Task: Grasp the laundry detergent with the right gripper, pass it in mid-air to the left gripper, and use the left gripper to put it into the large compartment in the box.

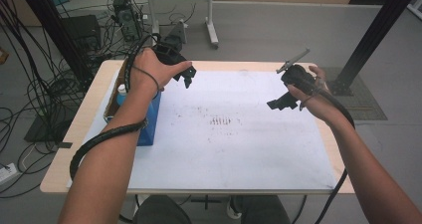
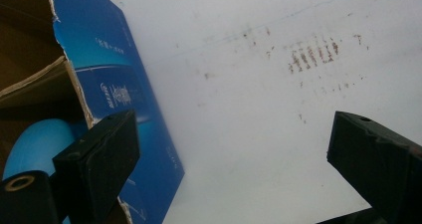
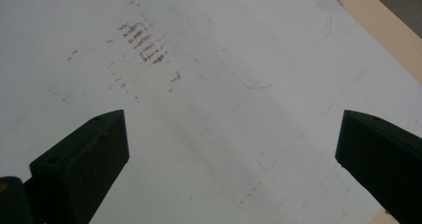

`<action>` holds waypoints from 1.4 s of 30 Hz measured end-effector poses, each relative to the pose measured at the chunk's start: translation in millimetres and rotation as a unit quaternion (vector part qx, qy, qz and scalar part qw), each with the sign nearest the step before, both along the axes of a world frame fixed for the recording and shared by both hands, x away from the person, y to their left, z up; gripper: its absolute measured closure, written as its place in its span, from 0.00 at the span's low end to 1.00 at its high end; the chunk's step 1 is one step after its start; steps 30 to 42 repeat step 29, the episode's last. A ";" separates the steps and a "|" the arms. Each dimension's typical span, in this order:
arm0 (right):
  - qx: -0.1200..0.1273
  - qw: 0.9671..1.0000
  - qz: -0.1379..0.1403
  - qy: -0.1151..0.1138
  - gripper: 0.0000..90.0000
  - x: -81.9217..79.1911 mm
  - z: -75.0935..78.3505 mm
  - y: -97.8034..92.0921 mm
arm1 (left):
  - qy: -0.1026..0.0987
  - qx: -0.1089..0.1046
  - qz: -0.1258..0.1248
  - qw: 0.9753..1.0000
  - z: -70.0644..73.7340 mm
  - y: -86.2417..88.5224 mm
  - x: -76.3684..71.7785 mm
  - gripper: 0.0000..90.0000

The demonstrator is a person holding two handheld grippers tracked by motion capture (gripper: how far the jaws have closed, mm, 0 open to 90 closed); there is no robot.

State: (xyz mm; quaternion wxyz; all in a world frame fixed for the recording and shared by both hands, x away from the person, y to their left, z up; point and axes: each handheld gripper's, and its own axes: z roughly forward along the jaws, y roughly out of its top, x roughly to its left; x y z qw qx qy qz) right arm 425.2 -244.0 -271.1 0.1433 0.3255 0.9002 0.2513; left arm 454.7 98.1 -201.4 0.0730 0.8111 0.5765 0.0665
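My two grippers are black: the left gripper trails a thick ribbed black cable, and the right gripper carries a grey plate on top. My forearms are bare, without sleeves, and each jaw is blocky with a small screw hole.

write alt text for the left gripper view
The left gripper, jaws wide open and empty, hangs over a white sheet with reddish-brown smudges. A torn-open blue box holding a light blue object lies beside it.

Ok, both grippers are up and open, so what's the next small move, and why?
Probably swing the left gripper left and down into the open box. Its jaws are wide and hold nothing, and a blue bottle shows just inside, by the near jaw.
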 end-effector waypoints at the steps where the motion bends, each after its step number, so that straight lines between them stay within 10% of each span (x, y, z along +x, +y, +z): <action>1: 0.000 1.000 0.001 0.000 0.00 0.2 0.2 0.5 | -0.002 -0.001 0.000 1.000 -0.5 0.2 0.3 0.08; 42: 0.002 1.000 0.000 0.001 0.00 -1.8 -2.7 2.6 | -0.008 -0.001 0.005 1.000 -5.1 7.9 -2.3 0.08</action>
